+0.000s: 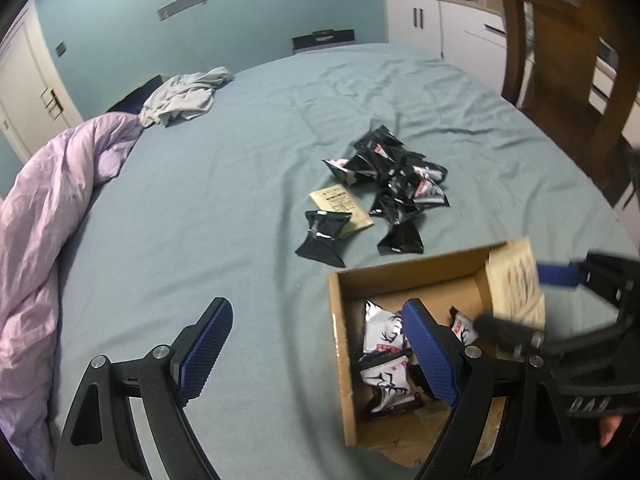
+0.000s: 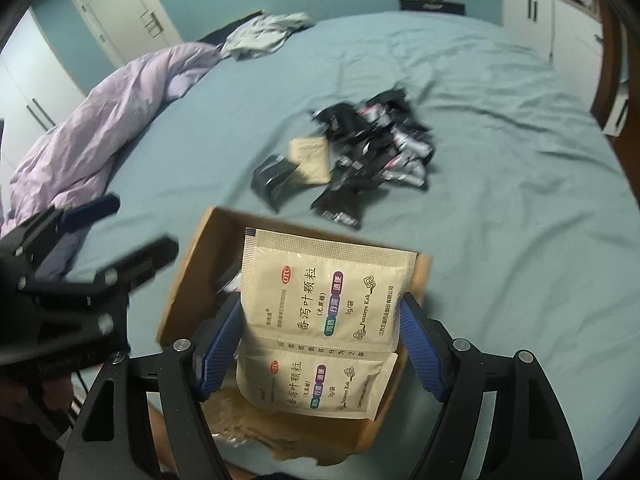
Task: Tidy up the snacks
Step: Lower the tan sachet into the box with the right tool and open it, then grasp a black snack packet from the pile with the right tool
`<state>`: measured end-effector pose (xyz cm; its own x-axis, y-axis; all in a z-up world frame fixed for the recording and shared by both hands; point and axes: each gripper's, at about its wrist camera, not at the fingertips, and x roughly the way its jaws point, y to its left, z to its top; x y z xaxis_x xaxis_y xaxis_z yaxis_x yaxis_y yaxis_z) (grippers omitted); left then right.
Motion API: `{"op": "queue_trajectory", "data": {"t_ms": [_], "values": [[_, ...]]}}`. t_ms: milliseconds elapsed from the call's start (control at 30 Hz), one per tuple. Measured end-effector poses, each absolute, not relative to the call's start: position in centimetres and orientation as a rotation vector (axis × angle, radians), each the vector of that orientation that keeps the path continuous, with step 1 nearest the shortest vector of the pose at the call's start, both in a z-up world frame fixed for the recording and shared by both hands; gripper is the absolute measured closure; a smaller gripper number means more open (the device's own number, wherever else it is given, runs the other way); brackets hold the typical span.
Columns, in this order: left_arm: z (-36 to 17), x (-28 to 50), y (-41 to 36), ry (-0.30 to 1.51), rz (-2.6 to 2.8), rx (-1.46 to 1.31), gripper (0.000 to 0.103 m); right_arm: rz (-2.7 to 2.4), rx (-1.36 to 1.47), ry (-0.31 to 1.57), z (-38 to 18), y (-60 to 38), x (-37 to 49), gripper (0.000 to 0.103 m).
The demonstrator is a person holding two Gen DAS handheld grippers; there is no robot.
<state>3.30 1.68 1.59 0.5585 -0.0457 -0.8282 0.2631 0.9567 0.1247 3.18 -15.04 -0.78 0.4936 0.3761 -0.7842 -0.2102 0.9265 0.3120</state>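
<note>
An open cardboard box (image 1: 340,344) sits on the blue-grey bed sheet and holds several black-and-white snack packets (image 1: 382,334). A pile of black snack packets (image 1: 396,184) and a beige sachet (image 1: 340,210) lie beyond it. My left gripper (image 1: 320,344) is open and empty, its right finger over the box. My right gripper (image 2: 320,340) hangs above the box (image 2: 188,276) with a beige double sachet (image 2: 320,316) between its fingers; in the left wrist view the right gripper (image 1: 520,300) and sachet (image 1: 516,284) show blurred at the box's right side.
A bunched lilac duvet (image 1: 48,208) lies along the bed's left side, with a grey garment (image 1: 184,96) at the far end. A wooden chair (image 1: 560,60) stands at the right, and white cabinets (image 1: 440,24) stand beyond the bed.
</note>
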Motion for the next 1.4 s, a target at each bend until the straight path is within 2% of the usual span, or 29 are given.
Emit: {"op": "queue_trajectory", "data": {"t_ms": [200, 667, 967, 1233, 1400], "values": [[1.2, 4.1, 3.2, 1.015, -0.163, 0.159, 0.015, 0.368, 0.179, 1.094, -2.5, -14.5, 4.3, 0.027], [0.7, 4.3, 4.0, 1.051, -0.12, 0.137, 0.015, 0.182, 0.379, 0.894, 0.6, -21.6, 3.1, 0.024], [0.8, 4.2, 3.0, 1.048, -0.146, 0.176, 0.015, 0.124, 0.394, 0.945, 0.6, -24.8, 4.7, 0.024], [-0.2, 5.0, 2.5, 1.128, -0.192, 0.131, 0.015, 0.129, 0.548, 1.031, -1.4, -25.6, 8.1, 0.024], [-0.6, 5.7, 2.5, 1.139, -0.176, 0.146, 0.015, 0.116, 0.542, 1.066, -2.7, -25.7, 10.2, 0.024]]}}
